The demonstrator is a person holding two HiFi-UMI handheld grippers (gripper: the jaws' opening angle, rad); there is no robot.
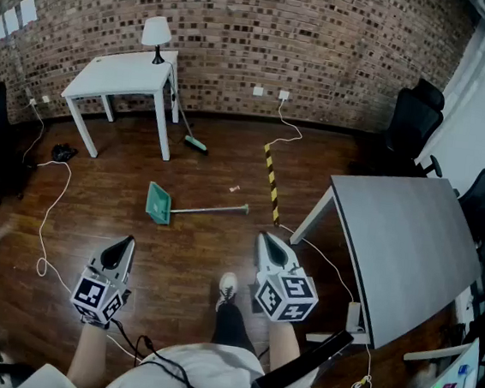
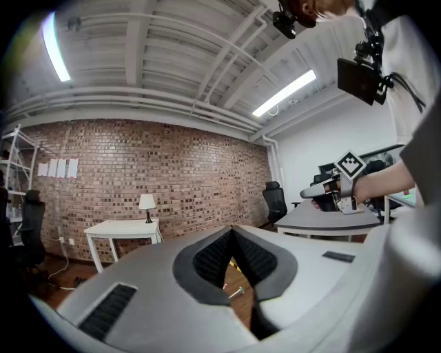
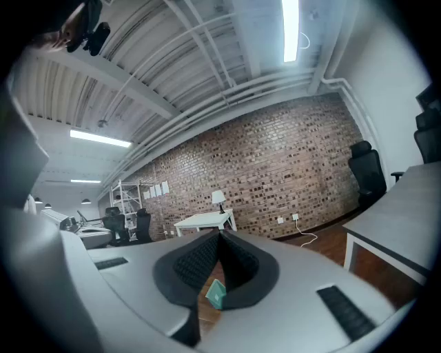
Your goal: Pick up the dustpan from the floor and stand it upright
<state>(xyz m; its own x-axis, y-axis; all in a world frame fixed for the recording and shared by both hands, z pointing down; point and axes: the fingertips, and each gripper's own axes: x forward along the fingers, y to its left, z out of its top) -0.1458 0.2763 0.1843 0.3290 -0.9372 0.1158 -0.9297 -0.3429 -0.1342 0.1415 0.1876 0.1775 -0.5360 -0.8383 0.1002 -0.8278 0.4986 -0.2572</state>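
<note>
Teal dustpan (image 1: 159,203) well beyond right gripper (image 1: 269,238)

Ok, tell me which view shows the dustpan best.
The head view: the whole dustpan lies flat on the floor, with both its teal pan and its long handle in plain sight. The right gripper view catches only the teal pan, and the left gripper view only the tip of the handle.
</note>
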